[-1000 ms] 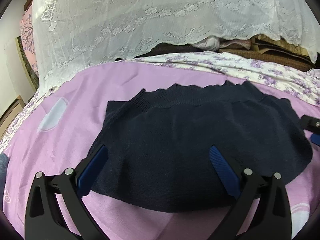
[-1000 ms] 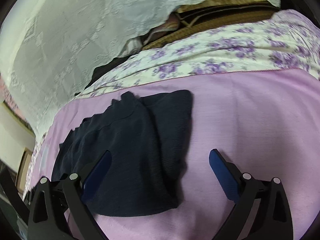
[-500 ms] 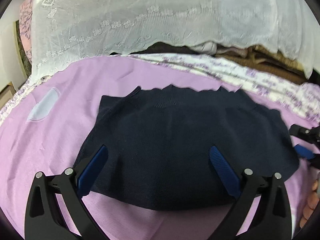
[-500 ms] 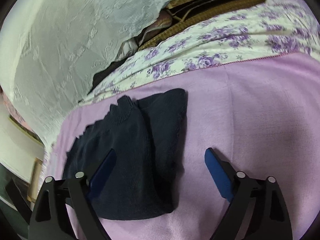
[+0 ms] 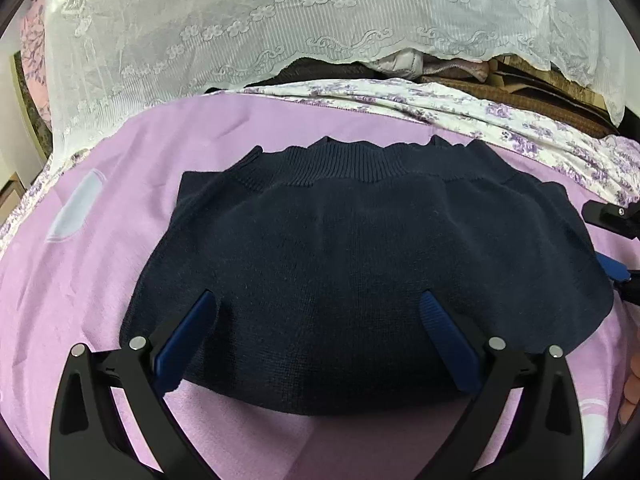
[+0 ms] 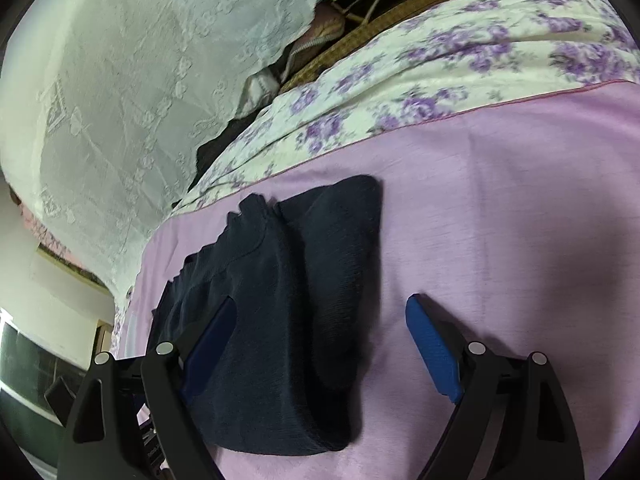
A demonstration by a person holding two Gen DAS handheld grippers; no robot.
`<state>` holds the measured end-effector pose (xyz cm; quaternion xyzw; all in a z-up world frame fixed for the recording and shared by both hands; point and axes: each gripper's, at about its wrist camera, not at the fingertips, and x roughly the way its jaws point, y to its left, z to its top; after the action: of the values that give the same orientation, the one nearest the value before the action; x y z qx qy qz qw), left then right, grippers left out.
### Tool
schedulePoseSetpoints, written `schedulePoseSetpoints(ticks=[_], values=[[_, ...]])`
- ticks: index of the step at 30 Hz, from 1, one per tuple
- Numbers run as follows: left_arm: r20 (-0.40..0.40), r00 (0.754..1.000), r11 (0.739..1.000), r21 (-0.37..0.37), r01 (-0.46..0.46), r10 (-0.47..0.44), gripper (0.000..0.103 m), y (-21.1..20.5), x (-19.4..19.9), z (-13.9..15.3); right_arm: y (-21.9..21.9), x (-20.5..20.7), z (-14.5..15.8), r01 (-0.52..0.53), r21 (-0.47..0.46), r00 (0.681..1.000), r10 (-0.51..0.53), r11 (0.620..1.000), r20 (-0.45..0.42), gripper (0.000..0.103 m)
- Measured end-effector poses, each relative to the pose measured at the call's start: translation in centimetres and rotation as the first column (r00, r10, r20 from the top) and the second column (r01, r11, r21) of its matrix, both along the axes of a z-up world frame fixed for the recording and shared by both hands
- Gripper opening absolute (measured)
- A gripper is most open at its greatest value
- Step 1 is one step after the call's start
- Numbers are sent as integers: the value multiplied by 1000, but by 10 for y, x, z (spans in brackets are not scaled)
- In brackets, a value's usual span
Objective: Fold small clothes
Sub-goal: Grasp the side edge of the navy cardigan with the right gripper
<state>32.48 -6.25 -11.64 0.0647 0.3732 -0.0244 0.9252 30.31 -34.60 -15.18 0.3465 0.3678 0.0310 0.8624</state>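
Fingers (image 5: pixel 630 392) beside navy sweater (image 5: pixel 360 280) are cut off at frame edge.

Soft, even indoor light is falling across both views, with no glare. The dark knit garment (image 5: pixel 360 280) is swallowing detail and casting a faint shadow on the pink bedspread (image 6: pixel 500 220). Fisheye distortion is bending the edges, corners are vignetting black, and the right wrist view is showing slight blur.

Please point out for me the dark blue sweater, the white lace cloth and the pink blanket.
dark blue sweater (image 5: pixel 360 272), left wrist view: middle of its knit body.
white lace cloth (image 5: pixel 240 20), left wrist view: upper part, above the flower border.
pink blanket (image 6: pixel 520 208), right wrist view: bare part right of the sweater.
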Motion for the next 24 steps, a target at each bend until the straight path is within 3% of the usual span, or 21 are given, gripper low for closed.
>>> schedulePoseSetpoints(ticks=[2,6,10,13,15,17,20,23,24], values=[[4,1000,1000,8,1,-1,99,-1,0,1,5,2,-1,-23,4,1000,23,1000,6,86],[-2,1000,1000,4,0,0,99,0,1,0,18,12,-8,-78,11,997,78,997,6,63],[-3,1000,1000,3,-2,2,99,1,1,0,15,23,-11,-85,38,996,84,996,32,62],[-8,1000,1000,-5,-4,4,99,1,2,-2,10,26,-13,-76,73,997,73,994,37,53],[-12,1000,1000,-9,-5,5,99,2,3,-2,9,23,-13,-67,94,997,63,993,37,31],[-14,1000,1000,-10,-7,7,99,2,3,-3,7,16,-9,-59,117,997,53,991,58,25],[-13,1000,1000,-8,-7,7,99,1,4,-2,13,12,2,-76,95,993,66,993,98,27],[-18,1000,1000,-10,-5,5,99,2,4,-3,15,19,-12,-85,83,996,83,993,32,46],[-21,1000,1000,-11,-6,5,99,2,4,-3,15,22,-18,-83,89,997,82,993,12,44]])
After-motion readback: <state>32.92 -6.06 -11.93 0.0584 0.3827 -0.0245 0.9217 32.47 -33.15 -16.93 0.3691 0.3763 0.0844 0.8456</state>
